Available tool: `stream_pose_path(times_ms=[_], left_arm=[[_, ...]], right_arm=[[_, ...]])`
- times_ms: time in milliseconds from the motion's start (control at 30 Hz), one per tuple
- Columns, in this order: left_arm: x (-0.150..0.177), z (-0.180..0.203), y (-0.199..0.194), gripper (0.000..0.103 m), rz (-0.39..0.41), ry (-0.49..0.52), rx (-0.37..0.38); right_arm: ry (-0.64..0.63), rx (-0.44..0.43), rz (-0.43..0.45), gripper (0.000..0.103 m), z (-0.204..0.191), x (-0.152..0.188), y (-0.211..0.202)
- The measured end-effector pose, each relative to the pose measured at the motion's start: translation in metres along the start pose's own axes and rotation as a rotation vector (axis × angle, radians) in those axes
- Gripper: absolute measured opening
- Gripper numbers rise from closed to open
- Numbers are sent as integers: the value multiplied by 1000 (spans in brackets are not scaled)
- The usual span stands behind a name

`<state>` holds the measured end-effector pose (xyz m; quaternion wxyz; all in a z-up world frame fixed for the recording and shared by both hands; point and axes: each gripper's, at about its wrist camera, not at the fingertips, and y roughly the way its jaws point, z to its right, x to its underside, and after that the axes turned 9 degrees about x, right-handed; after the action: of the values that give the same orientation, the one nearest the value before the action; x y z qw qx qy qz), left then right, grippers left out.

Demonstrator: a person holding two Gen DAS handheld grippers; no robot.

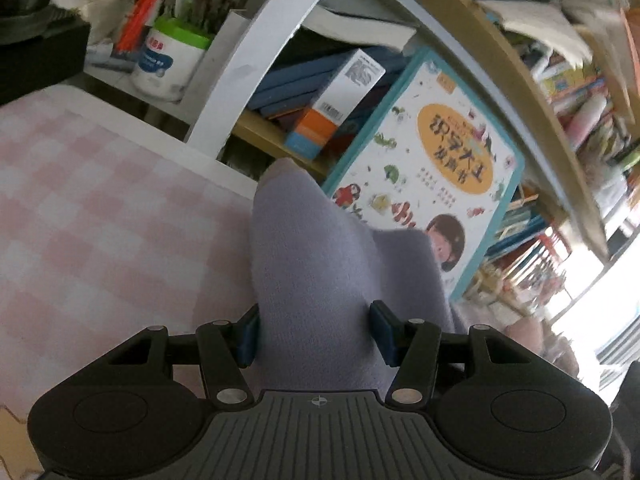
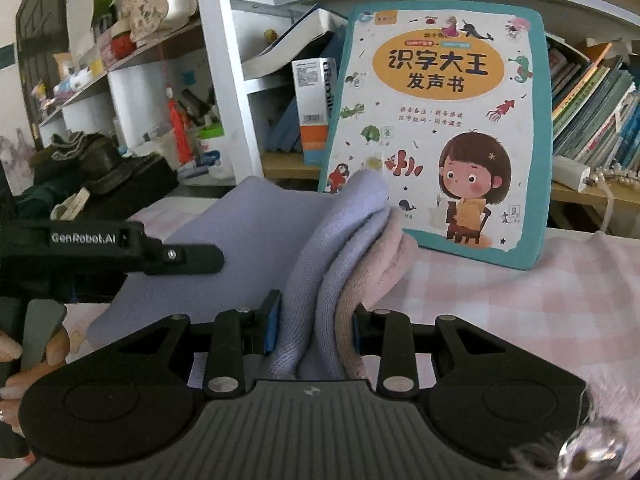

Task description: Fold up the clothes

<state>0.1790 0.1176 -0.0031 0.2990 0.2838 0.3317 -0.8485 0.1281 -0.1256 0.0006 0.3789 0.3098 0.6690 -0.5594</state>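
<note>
A lavender cloth (image 1: 320,248) runs away from me in the left wrist view, pinched between the blue pads of my left gripper (image 1: 316,334), which is shut on it. The right wrist view shows the same lavender cloth (image 2: 240,248) spread flat at the left and bunched into folds together with a pink layer (image 2: 384,268). My right gripper (image 2: 316,324) is shut on that bunch. The left gripper (image 2: 200,258) reaches in from the left edge over the flat part, held by a person's hand (image 2: 12,360).
A pink checked tablecloth (image 2: 520,300) covers the surface. A large teal children's book (image 2: 440,128) leans against the bookshelf just behind the cloth. A white cup of pens (image 1: 168,60) and a black box (image 2: 132,184) with clutter stand at the left.
</note>
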Motion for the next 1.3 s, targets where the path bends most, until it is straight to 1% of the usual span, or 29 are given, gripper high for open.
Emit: stream_pose_path(times_ms=[100, 233, 400, 500, 600, 633, 667, 733, 800, 900, 1067, 1200, 1300], left_arm=[[-6, 11, 8, 55, -40, 62, -18], [-7, 25, 24, 56, -64, 147, -40], [-3, 22, 33, 57, -67, 130, -53], [-1, 20, 38, 64, -67, 116, -60], [3, 23, 34, 73, -39, 143, -89], [4, 26, 32, 77, -27, 159, -100], [6, 30, 29, 78, -22, 182, -107], [10, 42, 23, 85, -14, 239, -118], [17, 55, 14, 89, 4, 305, -130], [28, 75, 1, 90, 25, 384, -153], [51, 98, -22, 93, 31, 456, -198], [73, 104, -32, 93, -4, 481, -260], [86, 102, -37, 93, -31, 468, -285]], right_arm=[[77, 17, -5, 31, 8, 3, 3], [123, 47, -8, 31, 18, 7, 7], [123, 56, -20, 32, 32, 0, 14], [93, 46, -31, 36, 34, 0, 16], [79, 39, -20, 40, 33, 2, 14], [85, 34, -16, 45, 34, 2, 13], [94, 32, -13, 49, 35, 2, 11], [109, 29, 4, 68, 37, 2, 5], [119, 35, 38, 75, 37, 3, -6], [123, 45, 78, 82, 36, 4, -24], [70, 94, 130, 92, 29, 13, -62], [11, 152, 138, 97, 24, 31, -89], [-31, 187, 123, 100, 21, 46, -100]])
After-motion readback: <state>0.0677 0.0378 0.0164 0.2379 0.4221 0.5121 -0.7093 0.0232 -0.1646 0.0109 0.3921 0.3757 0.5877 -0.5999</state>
